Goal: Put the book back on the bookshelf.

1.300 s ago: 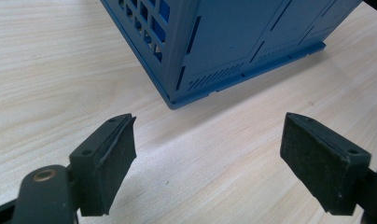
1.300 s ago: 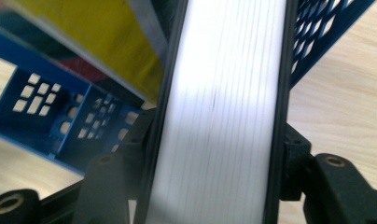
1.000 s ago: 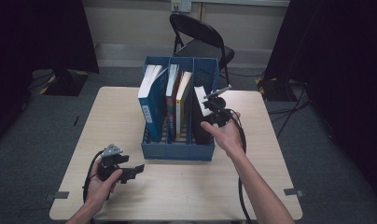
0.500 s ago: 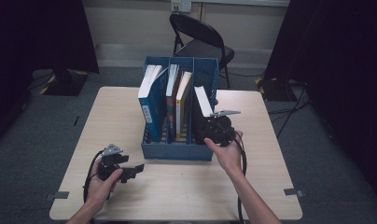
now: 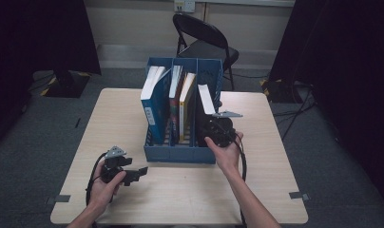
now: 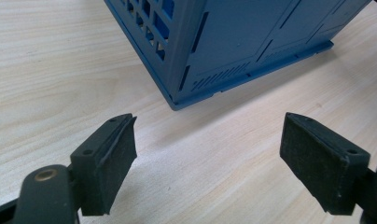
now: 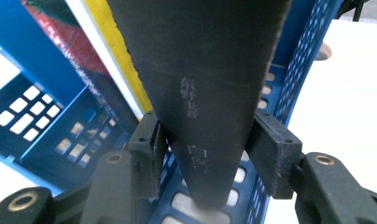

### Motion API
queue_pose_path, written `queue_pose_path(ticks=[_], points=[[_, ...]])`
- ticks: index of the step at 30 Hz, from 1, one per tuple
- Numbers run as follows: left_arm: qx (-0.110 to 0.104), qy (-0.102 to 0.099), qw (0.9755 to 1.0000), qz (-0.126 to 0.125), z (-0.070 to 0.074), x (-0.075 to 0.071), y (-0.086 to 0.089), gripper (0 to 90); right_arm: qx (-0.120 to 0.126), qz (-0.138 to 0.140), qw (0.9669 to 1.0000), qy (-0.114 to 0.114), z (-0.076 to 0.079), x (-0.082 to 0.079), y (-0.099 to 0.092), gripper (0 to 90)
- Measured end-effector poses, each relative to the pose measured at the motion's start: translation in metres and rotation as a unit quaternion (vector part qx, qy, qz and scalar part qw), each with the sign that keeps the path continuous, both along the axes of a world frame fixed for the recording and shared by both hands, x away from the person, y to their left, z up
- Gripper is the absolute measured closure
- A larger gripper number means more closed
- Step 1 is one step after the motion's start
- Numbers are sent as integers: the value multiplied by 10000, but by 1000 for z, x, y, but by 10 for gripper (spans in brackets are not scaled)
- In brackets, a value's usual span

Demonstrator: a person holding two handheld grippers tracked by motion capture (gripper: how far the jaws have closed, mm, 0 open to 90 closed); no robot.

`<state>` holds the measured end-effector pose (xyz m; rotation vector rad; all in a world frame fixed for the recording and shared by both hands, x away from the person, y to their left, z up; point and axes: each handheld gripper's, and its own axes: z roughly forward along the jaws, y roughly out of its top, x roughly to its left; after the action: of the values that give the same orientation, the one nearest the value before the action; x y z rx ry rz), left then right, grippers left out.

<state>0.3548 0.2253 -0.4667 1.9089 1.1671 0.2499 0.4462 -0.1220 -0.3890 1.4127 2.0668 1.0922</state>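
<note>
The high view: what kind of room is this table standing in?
Probably a recording studio or lab set-up, not a home or office: black curtains hang at both sides, cables trail over the grey carpet, and a lone black folding chair stands behind the pale wooden table.

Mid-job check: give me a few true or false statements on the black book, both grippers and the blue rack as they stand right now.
1. The right gripper has the black book between its jaws. True.
2. The black book sits in the leftmost compartment of the blue rack. False: it is in the rightmost one.
3. The left gripper is open, with nothing between its jaws. True.
4. The left gripper holds the yellow book. False: that book stands in the rack's middle compartment.
5. The rack lies on the floor. False: it stands on the table.
</note>
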Motion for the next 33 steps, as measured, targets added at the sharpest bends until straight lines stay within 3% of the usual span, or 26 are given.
queue_pose_path(ticks=[8, 14, 21, 25, 33], points=[[-64, -12, 10000, 42, 1, 0, 3, 182, 51, -132, 9999, -60, -1, 20, 8, 488], [8, -53, 10000, -41, 3, -2, 1, 182, 1, -148, 9998, -100, 0, 31, 12, 485], [41, -51, 10000, -41, 4, -4, 2, 182, 67, -148, 9997, -195, -2, 38, 12, 480], [10, -49, 10000, -21, 4, -4, 3, 182, -89, -102, 9997, -226, -1, 39, 19, 470], [20, -48, 10000, -14, 4, -3, 4, 182, -138, -23, 9996, -233, 0, 43, 19, 467]])
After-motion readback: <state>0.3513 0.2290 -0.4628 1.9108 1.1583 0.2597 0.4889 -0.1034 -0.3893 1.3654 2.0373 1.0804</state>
